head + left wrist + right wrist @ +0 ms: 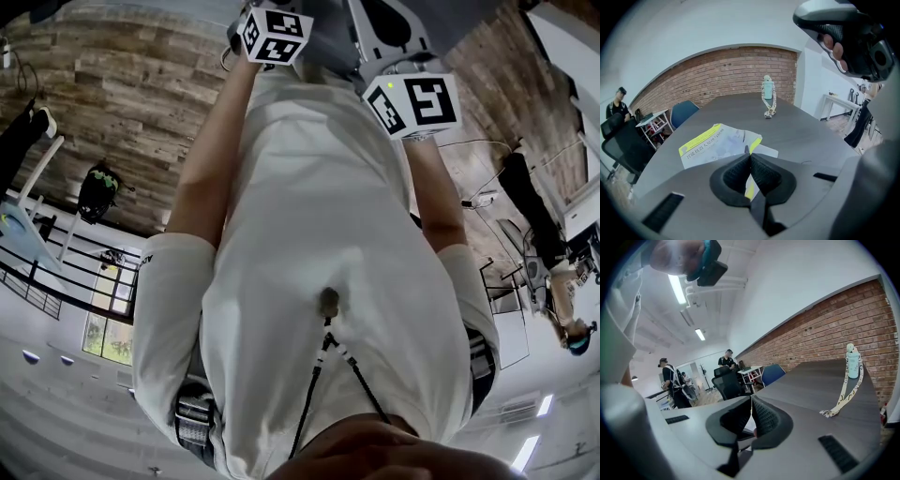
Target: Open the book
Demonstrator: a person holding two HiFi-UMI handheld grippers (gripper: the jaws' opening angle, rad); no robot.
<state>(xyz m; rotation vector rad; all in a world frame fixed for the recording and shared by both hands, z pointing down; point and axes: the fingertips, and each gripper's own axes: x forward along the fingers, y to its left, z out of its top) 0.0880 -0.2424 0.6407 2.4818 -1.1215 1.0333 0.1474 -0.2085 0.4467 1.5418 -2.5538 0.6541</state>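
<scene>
The book (717,143) is a thin paperback with a yellow band, lying flat on the dark table (806,131) just past the left gripper (750,157). That gripper is clamped onto a thin white-and-yellow sheet at the book's near corner, which looks like the cover (750,188).

My guess is it's light and floppy. The cover will bend rather than swing like a board, and the glossy face is probably slick. So the free edge or corner is the place to grab it. The whole book might slide or lift along with the cover unless something pins it down.

The right gripper (751,401) is up off the table. Its jaws are pinched together with only a pale sliver between them, and I can't tell if that's paper.

Count: one book, two grippers, and one bottle (767,89) with a lanyard (771,111) far back.
</scene>
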